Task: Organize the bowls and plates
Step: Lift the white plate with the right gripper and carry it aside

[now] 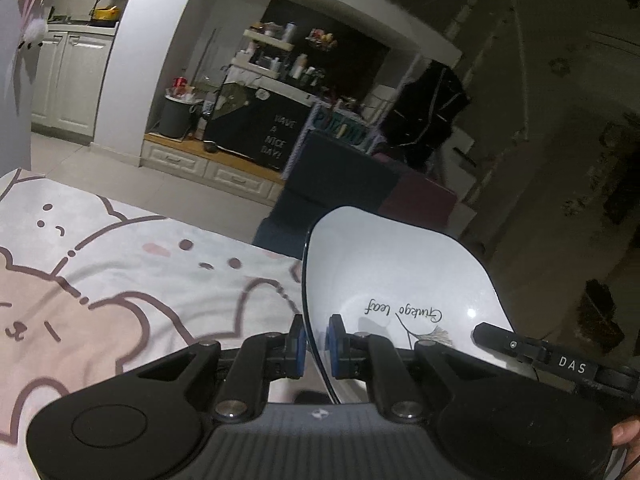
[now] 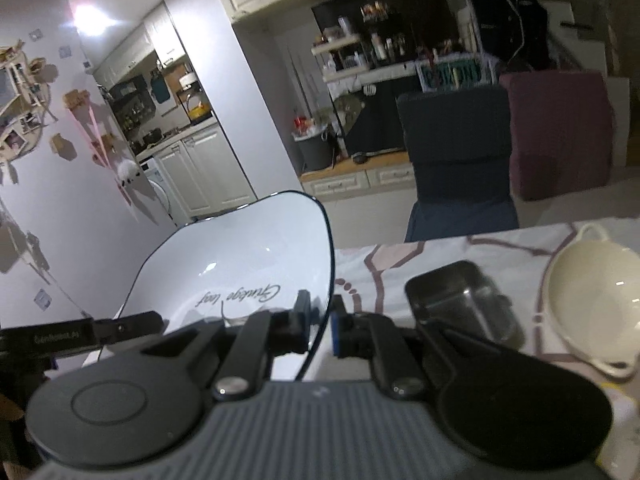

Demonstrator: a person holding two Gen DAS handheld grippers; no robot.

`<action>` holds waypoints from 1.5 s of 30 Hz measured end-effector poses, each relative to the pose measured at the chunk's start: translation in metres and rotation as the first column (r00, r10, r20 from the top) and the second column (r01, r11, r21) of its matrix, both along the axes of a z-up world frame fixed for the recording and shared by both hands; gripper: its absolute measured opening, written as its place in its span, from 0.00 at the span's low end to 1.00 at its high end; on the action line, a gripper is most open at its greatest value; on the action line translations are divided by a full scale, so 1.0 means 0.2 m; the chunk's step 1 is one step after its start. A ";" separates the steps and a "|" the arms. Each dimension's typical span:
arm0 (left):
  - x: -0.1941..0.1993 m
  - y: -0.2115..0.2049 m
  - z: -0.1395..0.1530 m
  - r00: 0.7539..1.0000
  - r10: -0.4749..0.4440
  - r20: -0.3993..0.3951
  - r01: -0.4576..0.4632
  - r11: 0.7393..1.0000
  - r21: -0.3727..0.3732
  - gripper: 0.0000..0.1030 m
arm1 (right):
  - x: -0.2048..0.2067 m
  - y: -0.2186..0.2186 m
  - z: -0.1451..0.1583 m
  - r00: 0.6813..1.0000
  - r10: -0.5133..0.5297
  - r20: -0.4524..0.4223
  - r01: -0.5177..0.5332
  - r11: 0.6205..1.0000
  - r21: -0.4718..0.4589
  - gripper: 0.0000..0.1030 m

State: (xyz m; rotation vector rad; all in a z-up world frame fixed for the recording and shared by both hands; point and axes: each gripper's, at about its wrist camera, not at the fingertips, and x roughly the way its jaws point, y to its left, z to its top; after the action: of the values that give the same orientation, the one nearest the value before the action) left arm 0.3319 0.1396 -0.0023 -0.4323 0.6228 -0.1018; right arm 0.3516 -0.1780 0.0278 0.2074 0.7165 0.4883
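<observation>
A white plate (image 1: 396, 276) with a dark rim and the script "Ginkgo leaf" is held in the air between both grippers. My left gripper (image 1: 316, 342) is shut on its left rim. My right gripper (image 2: 322, 326) is shut on its right rim; the plate also shows in the right wrist view (image 2: 244, 256). Each view shows the other gripper's finger over the plate's far edge. On the table to the right lie a dark metal rectangular tray (image 2: 464, 300) and a cream bowl with small handles (image 2: 592, 300).
The table carries a white cloth with pink cartoon bears (image 1: 120, 280). Beyond its far edge stand a dark blue chair (image 2: 456, 148) and a maroon chair (image 2: 560, 132). Kitchen cabinets, a bin and cluttered shelves lie further back.
</observation>
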 end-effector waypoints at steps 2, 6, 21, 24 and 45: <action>-0.07 -0.06 0.03 1.000 -0.016 0.002 0.016 1.000 0.005 0.11 | -0.08 -0.05 0.03 1.000 -0.007 0.006 0.007 1.000 -0.006 0.11; -0.21 -0.17 0.03 0.998 -0.057 -0.013 0.056 0.998 -0.007 0.11 | -0.25 -0.17 0.08 1.000 -0.029 -0.007 0.029 1.000 -0.010 0.12; -0.49 -0.53 -0.36 0.966 -0.171 -0.196 0.157 0.984 -0.088 0.11 | -0.70 -0.53 -0.13 0.975 -0.149 -0.166 0.136 0.987 -0.087 0.12; -0.48 -0.56 -0.45 0.951 -0.175 -0.255 0.152 0.982 -0.108 0.10 | -0.69 -0.54 -0.19 0.961 -0.163 -0.223 0.141 0.984 -0.111 0.12; -0.28 -0.63 -0.80 0.868 -0.150 -0.473 0.106 0.987 -0.119 0.10 | -0.52 -0.58 -0.63 0.826 -0.222 -0.517 0.138 0.971 -0.196 0.13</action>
State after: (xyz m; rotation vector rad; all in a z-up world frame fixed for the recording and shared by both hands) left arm 0.2766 0.0146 -0.1618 -0.5074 1.1443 -0.1511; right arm 0.2483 -0.2931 -0.0992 0.2722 1.2691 0.1844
